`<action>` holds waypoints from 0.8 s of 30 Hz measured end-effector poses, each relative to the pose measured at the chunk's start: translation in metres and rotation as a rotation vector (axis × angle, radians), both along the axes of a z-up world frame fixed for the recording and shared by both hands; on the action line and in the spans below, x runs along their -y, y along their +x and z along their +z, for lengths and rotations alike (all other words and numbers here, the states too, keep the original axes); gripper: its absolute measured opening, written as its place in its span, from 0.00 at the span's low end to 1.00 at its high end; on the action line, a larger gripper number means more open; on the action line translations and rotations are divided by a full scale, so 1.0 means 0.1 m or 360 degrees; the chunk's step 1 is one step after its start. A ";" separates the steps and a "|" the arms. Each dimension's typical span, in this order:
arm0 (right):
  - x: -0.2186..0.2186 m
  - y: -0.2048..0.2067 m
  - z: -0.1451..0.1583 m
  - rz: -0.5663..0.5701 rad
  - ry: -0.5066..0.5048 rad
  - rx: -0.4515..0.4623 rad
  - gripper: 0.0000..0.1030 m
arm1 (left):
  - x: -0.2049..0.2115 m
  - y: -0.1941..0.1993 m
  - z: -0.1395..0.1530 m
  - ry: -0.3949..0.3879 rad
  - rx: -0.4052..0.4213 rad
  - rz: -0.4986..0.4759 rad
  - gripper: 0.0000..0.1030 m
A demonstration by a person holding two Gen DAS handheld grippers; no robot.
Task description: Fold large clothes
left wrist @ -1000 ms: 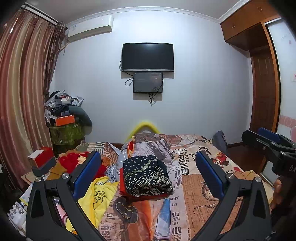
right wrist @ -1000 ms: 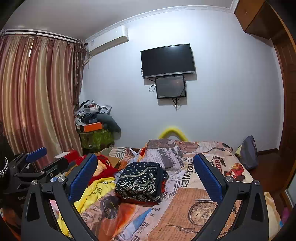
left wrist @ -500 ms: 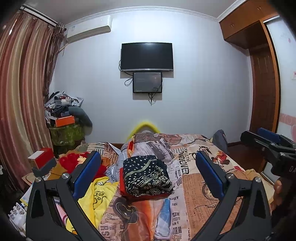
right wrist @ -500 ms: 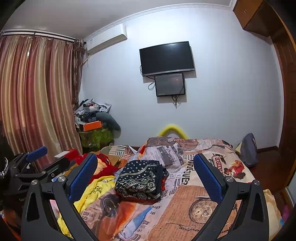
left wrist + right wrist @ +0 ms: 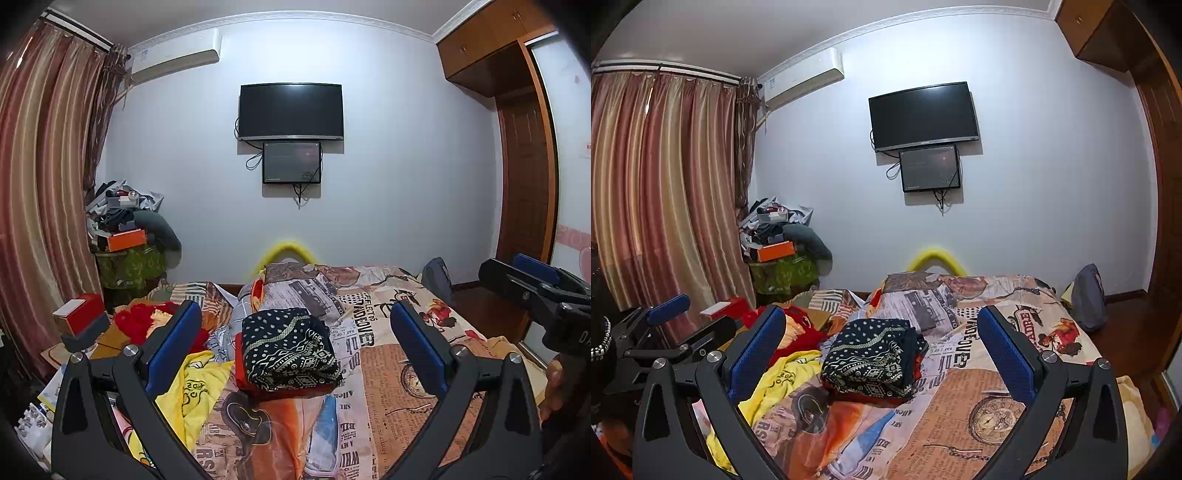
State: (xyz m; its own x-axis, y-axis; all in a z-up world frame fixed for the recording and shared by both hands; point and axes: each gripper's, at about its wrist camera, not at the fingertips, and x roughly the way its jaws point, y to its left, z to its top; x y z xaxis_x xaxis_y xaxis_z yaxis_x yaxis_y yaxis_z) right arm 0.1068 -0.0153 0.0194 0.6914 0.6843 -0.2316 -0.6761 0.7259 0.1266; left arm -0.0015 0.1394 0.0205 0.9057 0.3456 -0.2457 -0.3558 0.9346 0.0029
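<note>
So both grippers are up in the air over the foot of the bed [image 5: 384, 373], pointing toward the far wall. The left gripper [image 5: 295, 343] has its blue-padded fingers [image 5: 173, 347] spread wide with nothing between them, and it's the same for the right gripper [image 5: 882, 347], fingers [image 5: 1004, 354] wide apart and holding nothing. From the left wrist view you can also spot the right gripper off at the right edge, and the right wrist view catches the left gripper low on the left side.

The folded clothes [image 5: 288, 347] are sitting in a neat stack near the middle of the bed: a dark navy piece with white dots and a patterned band on top, with something red [image 5: 242, 365] folded under it. Neither gripper is touching the stack, it's well ahead of both.

Just left of the stack there's a loose yellow shirt [image 5: 195, 384] crumpled on the bed, and further left a bunched red garment [image 5: 147, 321], both unfolded. The bedspread is a busy newspaper-style print.

Background: a TV [image 5: 291, 110] on the wall with a smaller screen [image 5: 291, 162] under it, an air conditioner [image 5: 173, 61] up top, striped curtains [image 5: 40, 192] on the left, a cluttered pile [image 5: 125, 229] in the corner and a wooden wardrobe [image 5: 517, 147] on the right
</note>
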 end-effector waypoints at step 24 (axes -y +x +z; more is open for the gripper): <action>0.02 -0.03 0.04 -0.0005 0.0030 0.0010 1.00 | 0.00 0.00 0.01 -0.0054 0.0003 -0.0080 1.00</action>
